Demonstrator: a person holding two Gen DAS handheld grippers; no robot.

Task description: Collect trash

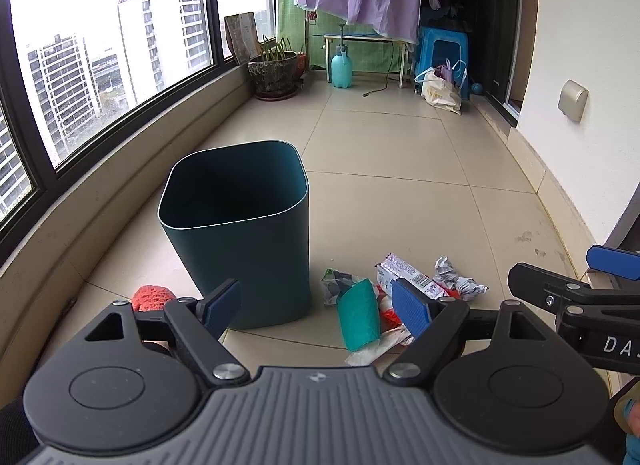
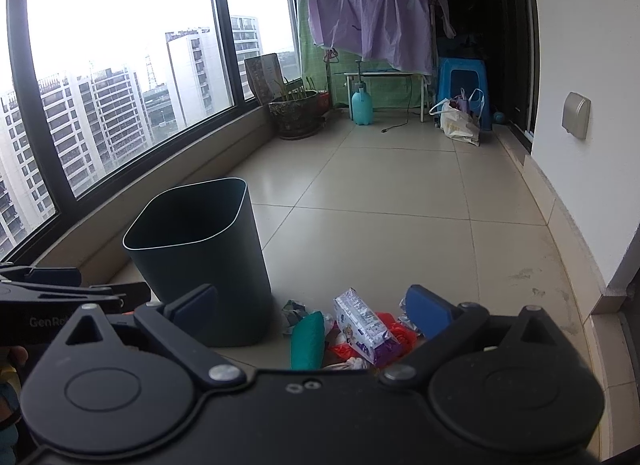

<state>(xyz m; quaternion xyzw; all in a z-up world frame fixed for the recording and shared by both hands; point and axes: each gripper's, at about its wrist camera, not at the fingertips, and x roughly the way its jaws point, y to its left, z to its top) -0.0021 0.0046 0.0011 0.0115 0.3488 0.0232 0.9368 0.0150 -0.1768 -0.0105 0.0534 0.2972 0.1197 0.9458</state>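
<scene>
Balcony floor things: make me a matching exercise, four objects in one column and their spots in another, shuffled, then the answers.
Objects
1. dark green plastic waste bin
2. teal rolled cloth
3. light blue spray bottle
4. orange knitted item

Places
A. far end of the balcony, beside the small white table
B. on the floor left of the bin, near the window ledge
C. standing upright, left of the litter pile
D. lying in the litter pile, right of the bin

Pairs: 1-C, 2-D, 3-A, 4-B
</scene>
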